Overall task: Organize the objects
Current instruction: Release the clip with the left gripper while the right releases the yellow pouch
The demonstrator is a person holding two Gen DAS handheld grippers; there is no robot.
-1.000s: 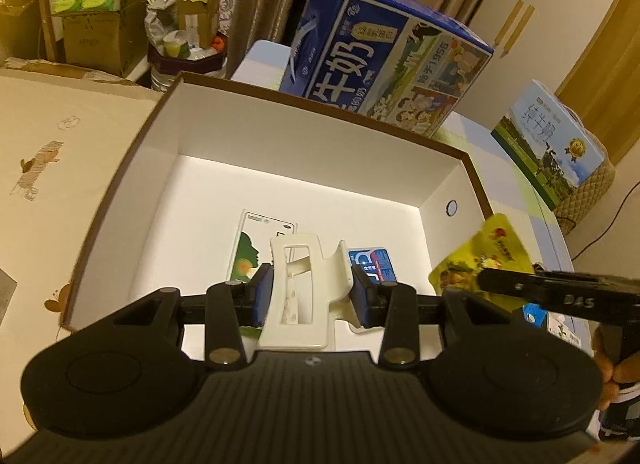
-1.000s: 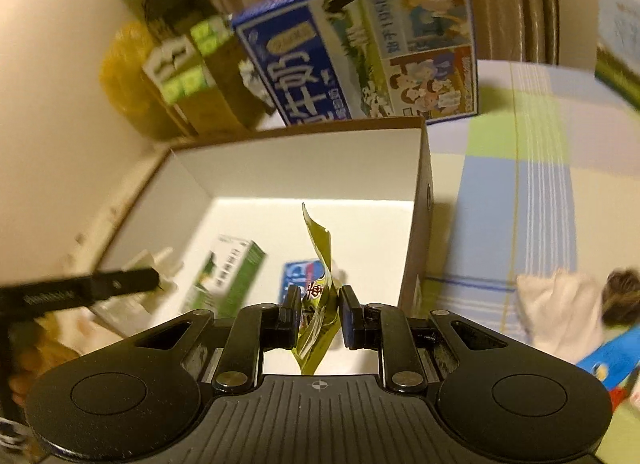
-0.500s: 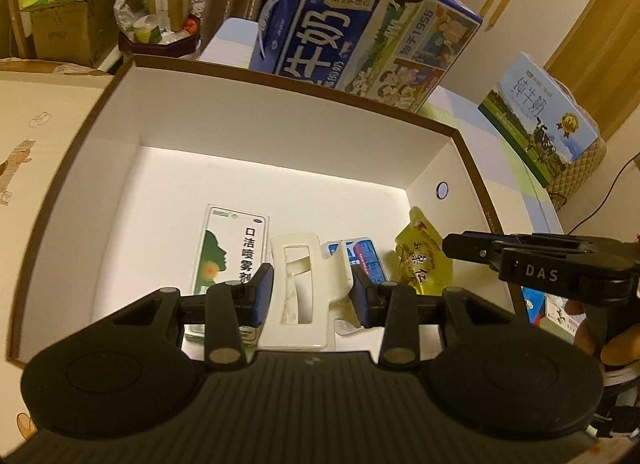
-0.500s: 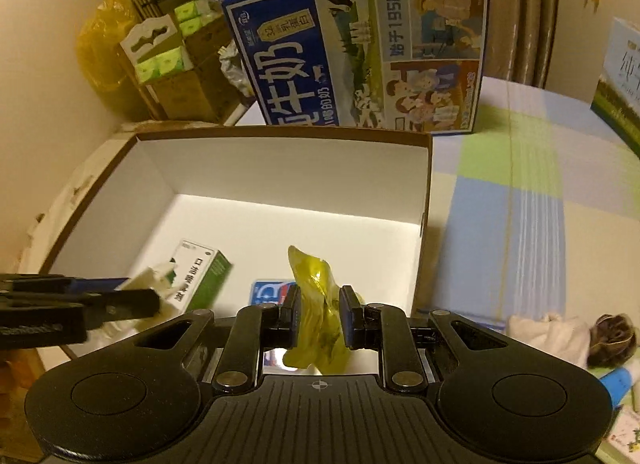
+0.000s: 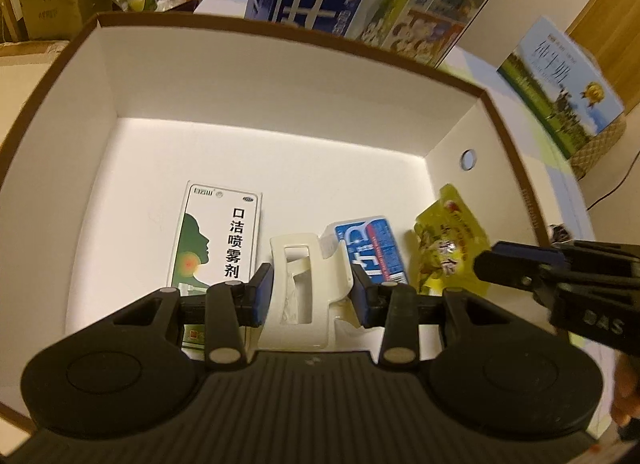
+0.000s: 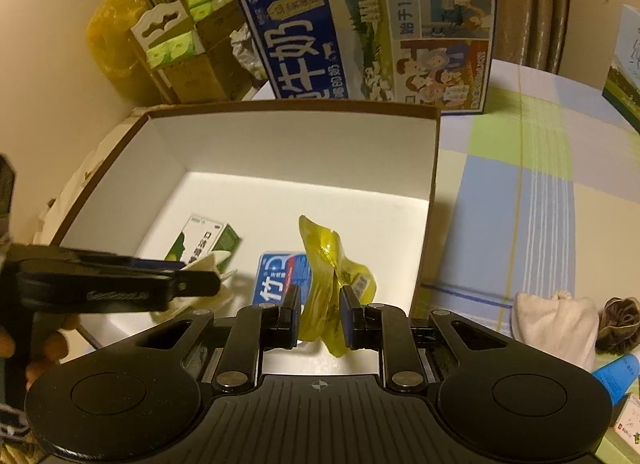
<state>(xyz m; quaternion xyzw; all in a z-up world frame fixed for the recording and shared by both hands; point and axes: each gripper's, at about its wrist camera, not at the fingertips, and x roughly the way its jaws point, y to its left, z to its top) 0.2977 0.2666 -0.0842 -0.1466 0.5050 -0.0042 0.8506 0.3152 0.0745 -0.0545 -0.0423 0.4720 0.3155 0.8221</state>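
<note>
Two grippers over the open white box (image 5: 280,76), both loaded. Left gripper (image 5: 312,296) clamped on a white hair clip (image 5: 298,284), low above the box floor between the green spray carton (image 5: 218,232) and the blue packet (image 5: 374,244). Right gripper (image 6: 319,318) pinching a yellow pouch (image 6: 328,276) upright, near the box's right wall, just beside the blue packet.

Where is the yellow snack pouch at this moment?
The yellow pouch is inside the white box, between the right gripper fingers, near the box's right wall and just right of the blue packet.
</note>
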